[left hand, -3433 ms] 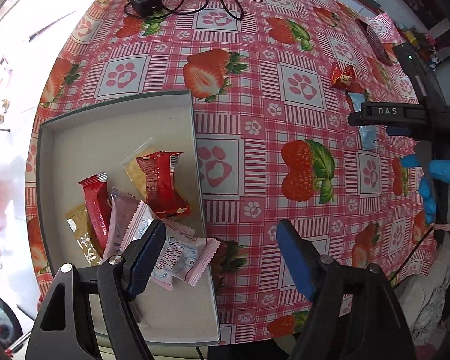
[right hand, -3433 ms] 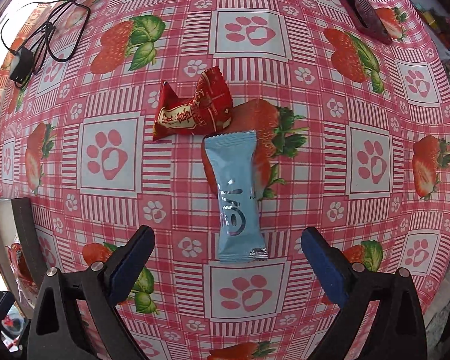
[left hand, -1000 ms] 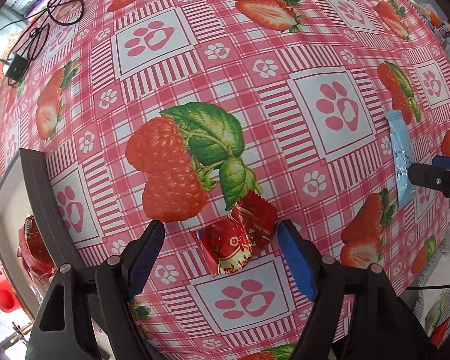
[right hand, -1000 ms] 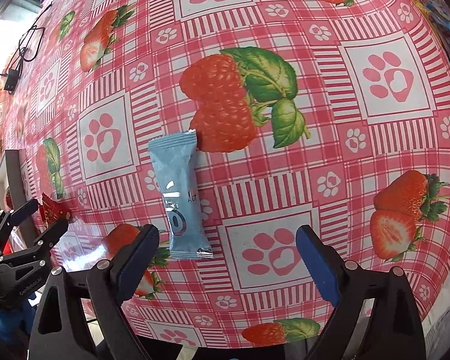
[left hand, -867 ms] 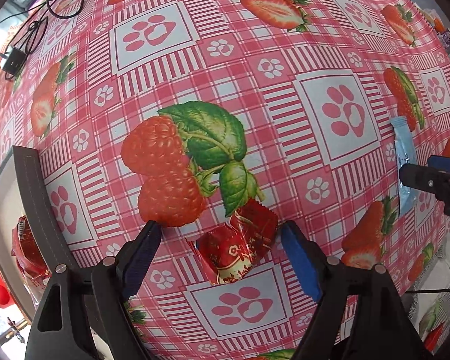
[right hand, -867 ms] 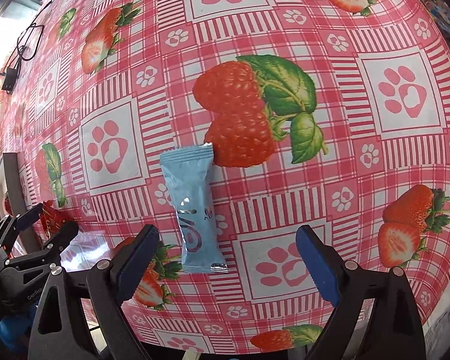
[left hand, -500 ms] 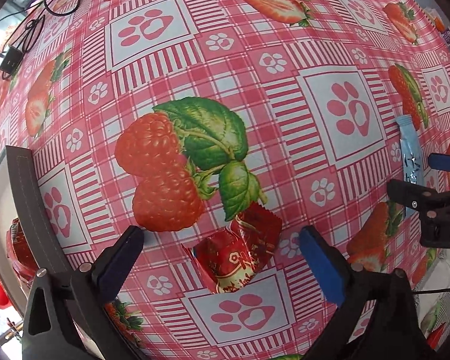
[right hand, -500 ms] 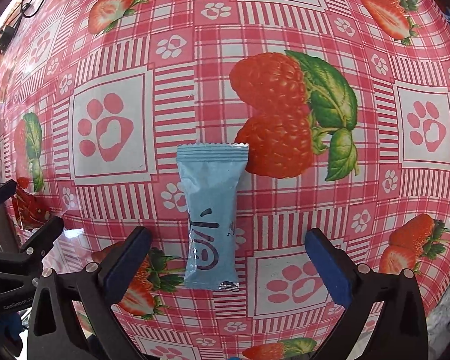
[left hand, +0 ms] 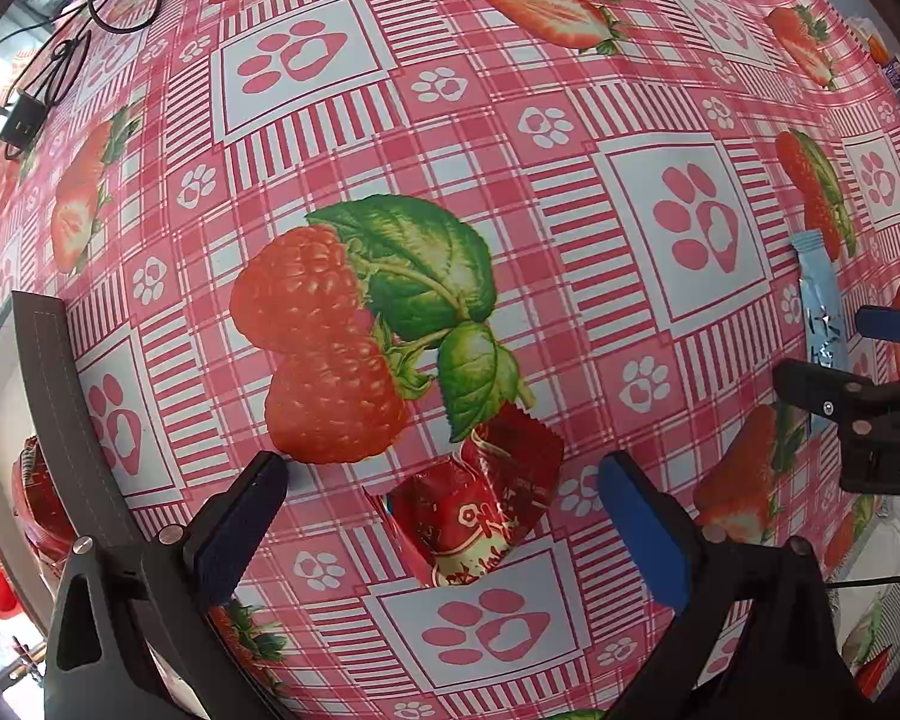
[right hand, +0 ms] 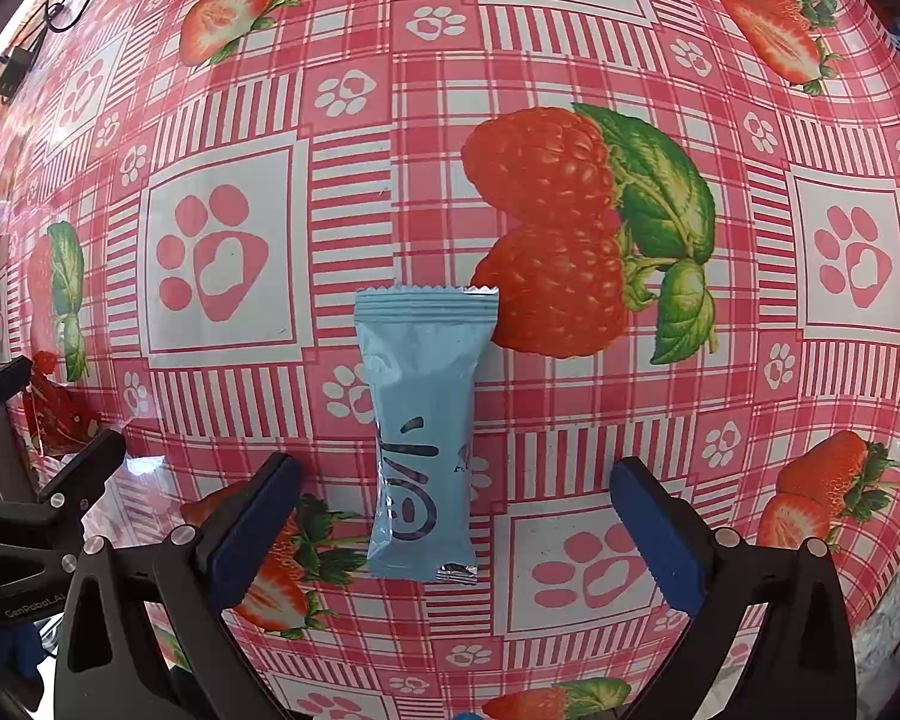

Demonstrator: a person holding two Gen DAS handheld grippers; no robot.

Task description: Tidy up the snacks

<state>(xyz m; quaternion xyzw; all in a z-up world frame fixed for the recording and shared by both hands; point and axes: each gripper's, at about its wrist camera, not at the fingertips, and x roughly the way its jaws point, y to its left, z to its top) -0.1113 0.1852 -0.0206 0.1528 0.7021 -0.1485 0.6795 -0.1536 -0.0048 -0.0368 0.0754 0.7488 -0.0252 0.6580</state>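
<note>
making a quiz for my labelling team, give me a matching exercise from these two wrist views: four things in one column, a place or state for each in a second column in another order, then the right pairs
Things
1. red snack packet
2. light blue snack packet
3. grey tray
4. black cable

Places or states
A. lies coiled at the far left of the tablecloth
B. lies between the open left gripper's fingers
C. lies between the open right gripper's fingers
D. at the left edge, holding red packets

Pairs: 1-B, 2-C, 3-D, 4-A
</note>
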